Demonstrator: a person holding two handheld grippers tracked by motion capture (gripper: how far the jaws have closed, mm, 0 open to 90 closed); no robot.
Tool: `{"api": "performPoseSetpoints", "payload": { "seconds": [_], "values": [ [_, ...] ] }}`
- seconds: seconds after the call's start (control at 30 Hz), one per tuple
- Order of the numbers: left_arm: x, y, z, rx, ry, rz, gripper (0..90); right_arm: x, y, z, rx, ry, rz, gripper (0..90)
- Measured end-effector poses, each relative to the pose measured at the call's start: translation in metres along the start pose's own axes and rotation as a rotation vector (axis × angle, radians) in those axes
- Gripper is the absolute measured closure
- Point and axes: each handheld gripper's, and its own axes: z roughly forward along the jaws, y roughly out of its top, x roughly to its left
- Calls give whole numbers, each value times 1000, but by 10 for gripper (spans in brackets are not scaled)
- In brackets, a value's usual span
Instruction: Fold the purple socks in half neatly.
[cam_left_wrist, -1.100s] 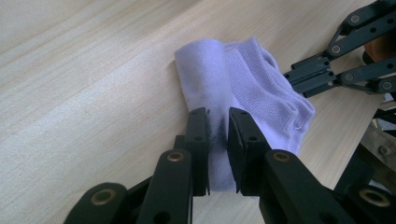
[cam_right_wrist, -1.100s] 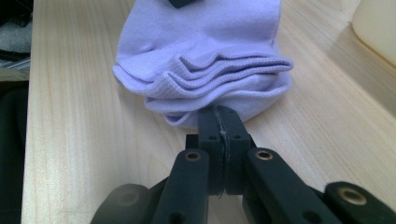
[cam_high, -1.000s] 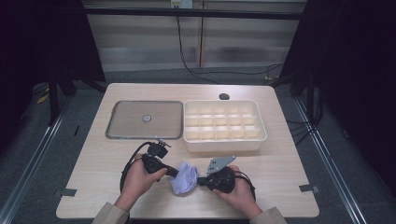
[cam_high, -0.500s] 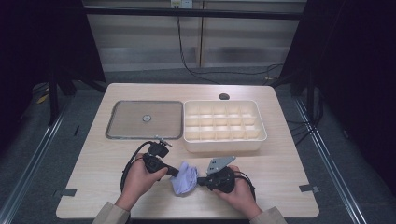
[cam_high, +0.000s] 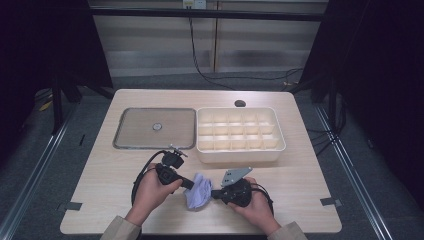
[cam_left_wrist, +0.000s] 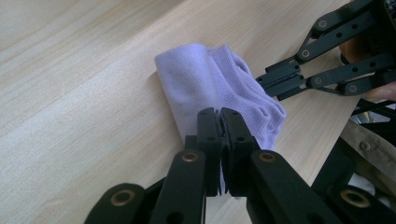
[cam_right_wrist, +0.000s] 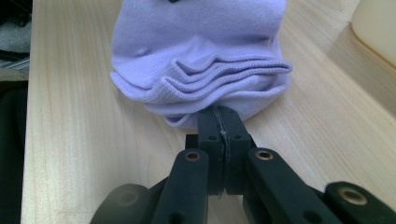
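A folded lavender sock (cam_high: 200, 190) lies on the wooden table near its front edge, between the two hands. My left gripper (cam_high: 191, 185) comes in from the left, its jaws closed on a fold of the sock (cam_left_wrist: 201, 79); in the left gripper view the gripper (cam_left_wrist: 221, 114) pinches thin fabric. My right gripper (cam_high: 214, 193) reaches in from the right. In the right gripper view this gripper (cam_right_wrist: 217, 112) is shut on the near edge of the sock (cam_right_wrist: 201, 46), where several ribbed cuff layers are stacked. The right gripper (cam_left_wrist: 273, 81) also shows at the sock's far side.
A flat metal tray (cam_high: 125, 131) lies at the back left. Beside it, a cream box (cam_high: 240, 153) divided into several compartments stands behind the hands. A dark round hole (cam_high: 240, 103) sits near the table's far edge. Cables loop by the left hand.
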Motion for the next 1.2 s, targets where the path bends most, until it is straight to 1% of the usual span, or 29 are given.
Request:
{"api": "performPoseSetpoints", "payload": {
  "seconds": [0.13,0.2,0.33,0.4,0.63,0.73,0.8,1.1,1.2],
  "values": [
    [-4,1,0,-16,-4,-5,873,0,0,0,1,-1,0,890],
    [-6,2,0,-11,-5,9,874,0,0,0,1,-1,0,890],
    [-9,4,1,-6,-4,22,875,0,0,0,1,-2,0,890],
    [-11,5,2,-10,-5,21,876,0,0,0,0,-1,0,890],
    [-15,8,3,-7,-10,37,876,0,0,0,-2,-2,-5,891],
    [-17,9,4,-9,-8,43,878,0,0,0,-3,-1,0,890],
    [-18,10,3,-6,-8,53,878,0,0,0,-3,-2,0,890],
    [-22,12,6,-6,-18,63,878,0,-1,0,-6,-4,1,890],
    [-23,14,6,-5,-21,77,878,1,0,0,-2,-9,-4,890]
  ]
}}
